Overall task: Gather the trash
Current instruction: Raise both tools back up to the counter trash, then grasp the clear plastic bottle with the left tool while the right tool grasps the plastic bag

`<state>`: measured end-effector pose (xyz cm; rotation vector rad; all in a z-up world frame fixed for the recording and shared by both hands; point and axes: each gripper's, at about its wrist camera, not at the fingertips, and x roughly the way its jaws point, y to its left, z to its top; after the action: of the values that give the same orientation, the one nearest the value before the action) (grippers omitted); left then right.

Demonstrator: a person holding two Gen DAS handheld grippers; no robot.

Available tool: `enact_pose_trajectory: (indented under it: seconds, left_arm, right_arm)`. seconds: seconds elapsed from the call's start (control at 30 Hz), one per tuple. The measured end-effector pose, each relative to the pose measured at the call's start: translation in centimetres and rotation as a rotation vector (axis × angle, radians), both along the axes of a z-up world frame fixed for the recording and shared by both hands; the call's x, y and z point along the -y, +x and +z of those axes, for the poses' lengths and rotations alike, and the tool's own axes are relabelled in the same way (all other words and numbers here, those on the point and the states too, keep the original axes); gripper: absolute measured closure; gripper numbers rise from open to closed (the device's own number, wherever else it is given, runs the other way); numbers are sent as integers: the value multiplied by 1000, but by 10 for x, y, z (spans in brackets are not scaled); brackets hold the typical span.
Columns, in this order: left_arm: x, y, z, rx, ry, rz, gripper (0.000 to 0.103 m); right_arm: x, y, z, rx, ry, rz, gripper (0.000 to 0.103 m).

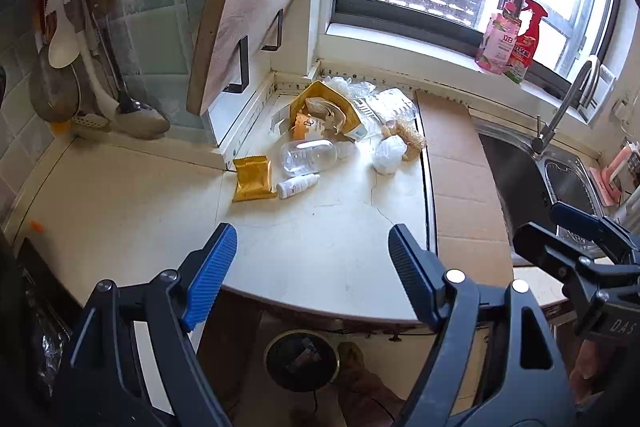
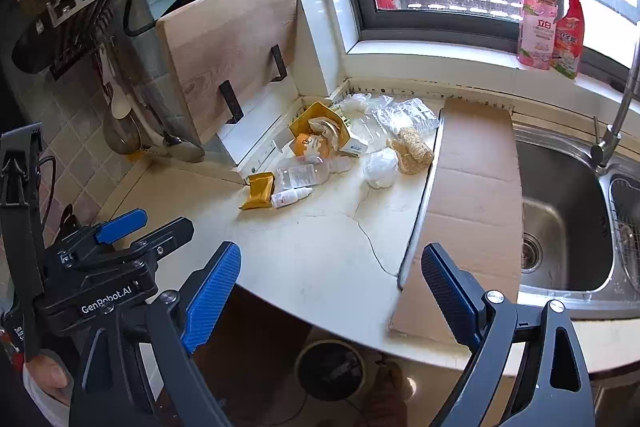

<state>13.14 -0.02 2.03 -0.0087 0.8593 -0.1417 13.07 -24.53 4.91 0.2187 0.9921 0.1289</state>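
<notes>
Both claws hang over the near edge of the pale counter, each with its blue-padded fingers spread wide apart and gripping nothing. The left claw touches nothing; the counter's front rim shows between its fingers. The right claw is likewise spread wide, its right finger above the flat sheet of cardboard that lies between the counter and the steel sink.

The trash sits in a loose heap toward the back corner of the counter, well apart from both claws. Nearest is a gold snack packet, with a small white bottle lying on its side just beside it. Behind them lies a clear plastic bottle, also on its side. Farther back is a torn gold-and-white carton with crumpled clear plastic wrap beside it. A white crumpled wad lies close to the cardboard's edge, touching a tan fibrous lump.

On the floor below the counter's edge stands a round dark bin.
</notes>
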Motion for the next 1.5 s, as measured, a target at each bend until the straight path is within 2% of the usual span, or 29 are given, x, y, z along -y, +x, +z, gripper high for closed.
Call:
enact_pose_trajectory:
  seconds: [0.2, 0.4, 0.57, 0.7, 0.87, 1.0, 1.1, 1.33, 1.5]
  left_arm:
    - [24, 76, -25, -23, 68, -23, 27]
    - [39, 141, -62, -51, 134, -31, 27]
    - [45, 186, -99, -128, 149, -54, 27]
    - [54, 217, -124, -162, 207, -73, 27]
    - [62, 251, -148, -219, 256, -113, 27]
    - [65, 271, -164, -273, 276, -141, 31]
    - [64, 281, -174, -317, 263, -157, 34]
    - [69, 287, -187, -391, 235, -203, 43]
    - [74, 284, -189, -418, 235, -215, 44]
  right_arm:
    - [39, 96, -45, -61, 59, 15, 13]
    - [64, 183, -112, -186, 130, 16, 21]
    - [64, 227, -174, -276, 167, -6, 22]
    - [61, 256, -218, -333, 182, -32, 22]
    - [61, 280, -258, -398, 207, -56, 31]
    - [60, 290, -279, -436, 234, -68, 41]
    - [59, 296, -290, -450, 258, -61, 54]
    - [58, 297, -292, -443, 258, -51, 62]
    - [64, 289, -286, -439, 267, -61, 65]
